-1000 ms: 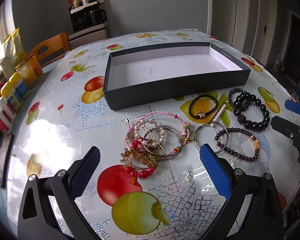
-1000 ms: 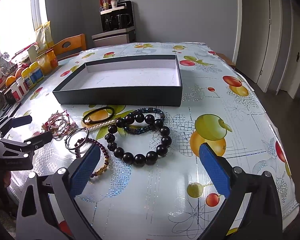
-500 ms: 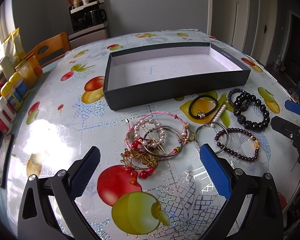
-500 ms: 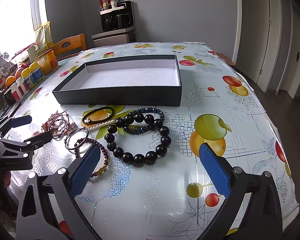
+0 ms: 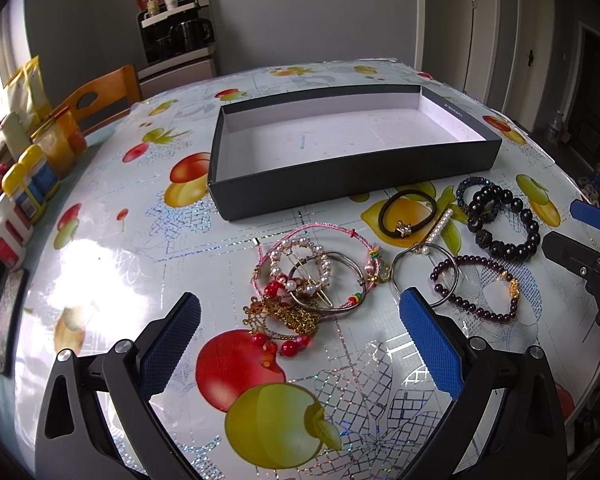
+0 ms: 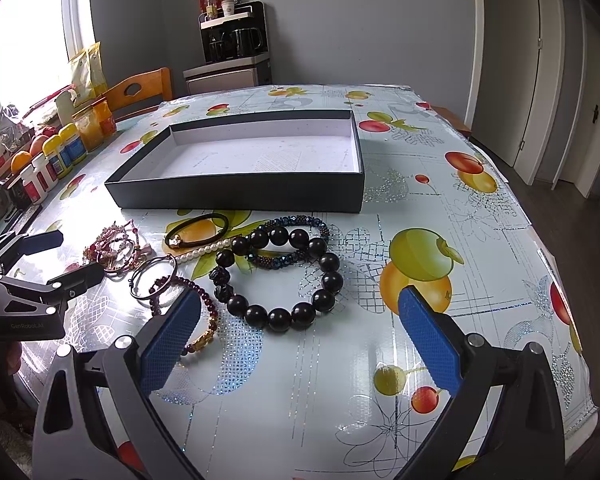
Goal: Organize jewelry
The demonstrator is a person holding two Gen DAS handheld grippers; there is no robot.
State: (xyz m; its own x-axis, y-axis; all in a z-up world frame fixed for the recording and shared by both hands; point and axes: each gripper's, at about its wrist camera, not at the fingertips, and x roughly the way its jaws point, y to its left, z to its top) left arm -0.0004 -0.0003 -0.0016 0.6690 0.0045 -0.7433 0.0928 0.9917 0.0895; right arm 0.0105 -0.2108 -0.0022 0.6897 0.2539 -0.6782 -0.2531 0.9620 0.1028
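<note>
A shallow black box (image 5: 356,176) with a white inside lies in the middle of the fruit-print table, also seen from the right wrist as the box (image 6: 236,196). In front of it lie a tangle of pink cord and pearl pieces (image 5: 312,276), a gold chain with red beads (image 5: 284,320), a black hair tie (image 5: 408,212), a silver bangle (image 5: 424,276), a purple bead bracelet (image 5: 480,288) and a big black bead bracelet (image 6: 284,276). My left gripper (image 5: 298,304) hangs open just before the tangle. My right gripper (image 6: 300,300) is open near the black beads.
Jars and bottles (image 5: 24,196) line the table's left edge beside a wooden chair (image 5: 100,96). A cabinet with a coffee machine (image 6: 232,60) stands at the back wall. The table's right edge (image 6: 556,280) drops to a dark floor.
</note>
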